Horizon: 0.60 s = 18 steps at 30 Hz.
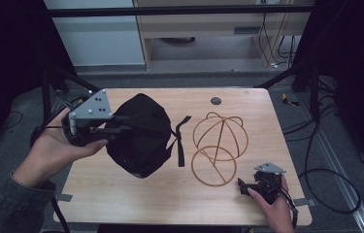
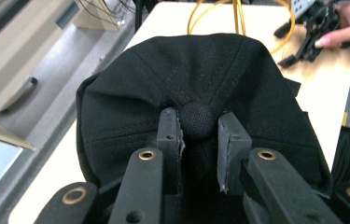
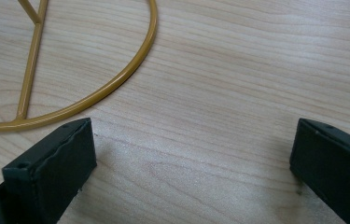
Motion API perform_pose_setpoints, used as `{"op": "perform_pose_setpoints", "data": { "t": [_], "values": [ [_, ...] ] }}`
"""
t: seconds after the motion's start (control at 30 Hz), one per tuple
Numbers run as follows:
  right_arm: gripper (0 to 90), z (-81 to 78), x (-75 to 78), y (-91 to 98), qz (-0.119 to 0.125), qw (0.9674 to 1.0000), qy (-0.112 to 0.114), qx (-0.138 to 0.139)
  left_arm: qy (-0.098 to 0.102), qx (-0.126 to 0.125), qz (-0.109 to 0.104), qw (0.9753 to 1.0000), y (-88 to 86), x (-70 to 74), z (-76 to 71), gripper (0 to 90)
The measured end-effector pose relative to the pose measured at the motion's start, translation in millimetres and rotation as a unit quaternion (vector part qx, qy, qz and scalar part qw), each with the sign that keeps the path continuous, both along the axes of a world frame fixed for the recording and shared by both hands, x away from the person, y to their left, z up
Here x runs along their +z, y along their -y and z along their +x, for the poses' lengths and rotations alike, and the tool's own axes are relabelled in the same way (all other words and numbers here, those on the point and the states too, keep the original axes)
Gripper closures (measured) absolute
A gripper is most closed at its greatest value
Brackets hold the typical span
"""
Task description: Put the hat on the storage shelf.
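A: High view — where's the black cap (image 1: 140,136) rel. to the wire stand (image 1: 218,145)?
B: Cap sits centre-left of frame, stand centre-right, just beside it. Strap hangs btwn them. So the stand lies to frame-right of the cap.
A: Who's got the cap?
B: Left gripper (image 1: 121,124), jaws pinched on the crown by the top button (image 2: 197,120); left gripper view has the button between the two pads, cloth bunched up.
A: And the right gripper (image 1: 247,187)?
B: Lower right of frame, low by the table (image 1: 121,194), jaws spread wide, nothing in them. In right gripper view the stand's base ring (image 3: 116,84) curves past upper left, apart from both pads.
A: Nearer hand to the stand?
B: Right, I'd say. It could steady the ring while left brings the cap over.
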State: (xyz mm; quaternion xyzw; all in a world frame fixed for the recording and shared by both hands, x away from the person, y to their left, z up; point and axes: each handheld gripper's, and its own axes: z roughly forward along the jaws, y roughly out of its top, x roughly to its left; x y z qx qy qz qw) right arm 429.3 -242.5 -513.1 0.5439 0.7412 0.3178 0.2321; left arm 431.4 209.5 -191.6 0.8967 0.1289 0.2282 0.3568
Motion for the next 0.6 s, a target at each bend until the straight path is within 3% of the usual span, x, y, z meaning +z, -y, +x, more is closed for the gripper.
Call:
{"op": "perform_pose_setpoints", "data": {
  "t": [0.3, 0.6],
  "values": [
    [0.4, 0.4, 0.0, -0.9, 0.0, 1.0, -0.001, -0.004, 0.025, -0.005, 0.004, 0.9997, 16.1, 25.3, -3.8, 74.1],
    [0.4, 0.7, -0.3, -0.6, -0.002, 1.0, 0.001, -0.003, 0.034, -0.013, 0.013, 0.9993, 34.4, 36.5, -3.6, 74.1]
  ]
}}
